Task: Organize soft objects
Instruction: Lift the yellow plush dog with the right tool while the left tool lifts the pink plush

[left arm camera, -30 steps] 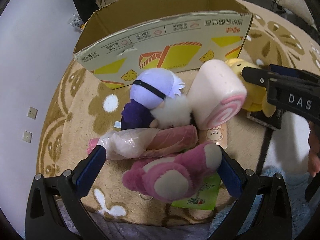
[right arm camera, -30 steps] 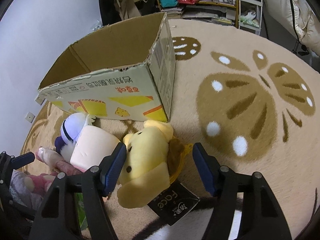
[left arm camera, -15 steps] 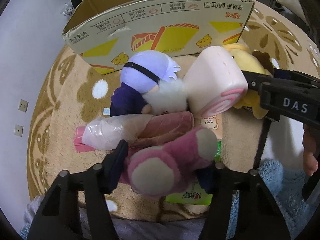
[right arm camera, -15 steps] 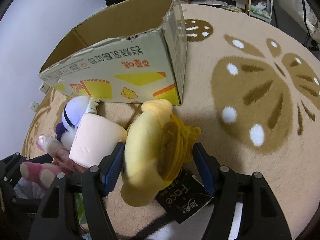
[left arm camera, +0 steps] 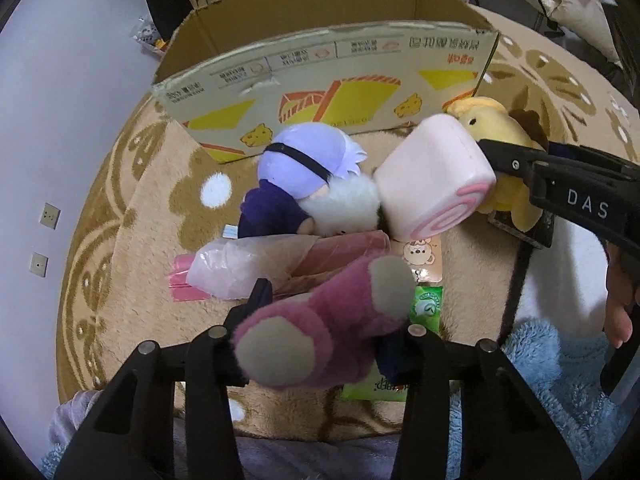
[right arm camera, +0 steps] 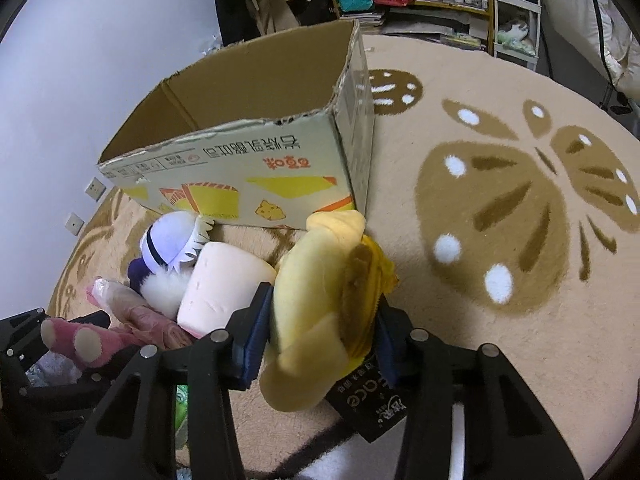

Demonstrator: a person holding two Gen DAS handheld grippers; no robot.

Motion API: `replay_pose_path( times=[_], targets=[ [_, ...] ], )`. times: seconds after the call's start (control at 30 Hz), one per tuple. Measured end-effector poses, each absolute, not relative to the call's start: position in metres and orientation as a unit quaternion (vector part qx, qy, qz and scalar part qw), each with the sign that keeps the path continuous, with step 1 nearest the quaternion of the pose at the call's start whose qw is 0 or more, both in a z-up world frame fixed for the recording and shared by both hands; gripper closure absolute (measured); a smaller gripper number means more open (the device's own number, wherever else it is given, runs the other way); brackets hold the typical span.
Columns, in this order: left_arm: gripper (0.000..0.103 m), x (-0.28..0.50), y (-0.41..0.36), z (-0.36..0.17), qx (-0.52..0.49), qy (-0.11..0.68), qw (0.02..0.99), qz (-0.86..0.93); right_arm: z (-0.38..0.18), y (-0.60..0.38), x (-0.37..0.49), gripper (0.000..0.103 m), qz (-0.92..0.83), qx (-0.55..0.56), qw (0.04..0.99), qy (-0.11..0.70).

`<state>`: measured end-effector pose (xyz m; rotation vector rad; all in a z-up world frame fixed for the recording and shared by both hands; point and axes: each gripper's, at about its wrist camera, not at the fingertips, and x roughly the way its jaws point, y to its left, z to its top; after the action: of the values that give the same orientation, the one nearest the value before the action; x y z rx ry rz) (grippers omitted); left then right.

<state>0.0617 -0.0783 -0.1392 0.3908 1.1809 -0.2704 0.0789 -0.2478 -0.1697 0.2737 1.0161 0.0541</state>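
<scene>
My left hand-held gripper (left arm camera: 324, 332) is clenched on the pink plush (left arm camera: 320, 332); my right hand-held gripper (right arm camera: 320, 340) is closing round the yellow plush (right arm camera: 320, 300), both bound for the cardboard box (right arm camera: 240, 160), I reckon.

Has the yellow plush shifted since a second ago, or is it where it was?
Yes. In the right wrist view the yellow plush has tipped up off the rug between the closing right gripper pads, its head now nearer the cardboard box.
</scene>
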Motion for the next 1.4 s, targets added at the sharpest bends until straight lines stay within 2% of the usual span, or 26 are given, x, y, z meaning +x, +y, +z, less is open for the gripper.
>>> replay_pose_path(
  times=[0.8, 1.4],
  targets=[
    [0.059, 0.042, -0.053, -0.051, 0.149, 0.416, 0.890, -0.111, -0.124, -0.257, 0.049, 0.056, 0.036, 0.140, 0.903, 0.404],
    [0.059, 0.072, -0.038, 0.030, 0.171, 0.309, 0.933, -0.066, -0.045, -0.248, 0.050, 0.056, 0.059, 0.110, 0.938, 0.324]
  ],
)
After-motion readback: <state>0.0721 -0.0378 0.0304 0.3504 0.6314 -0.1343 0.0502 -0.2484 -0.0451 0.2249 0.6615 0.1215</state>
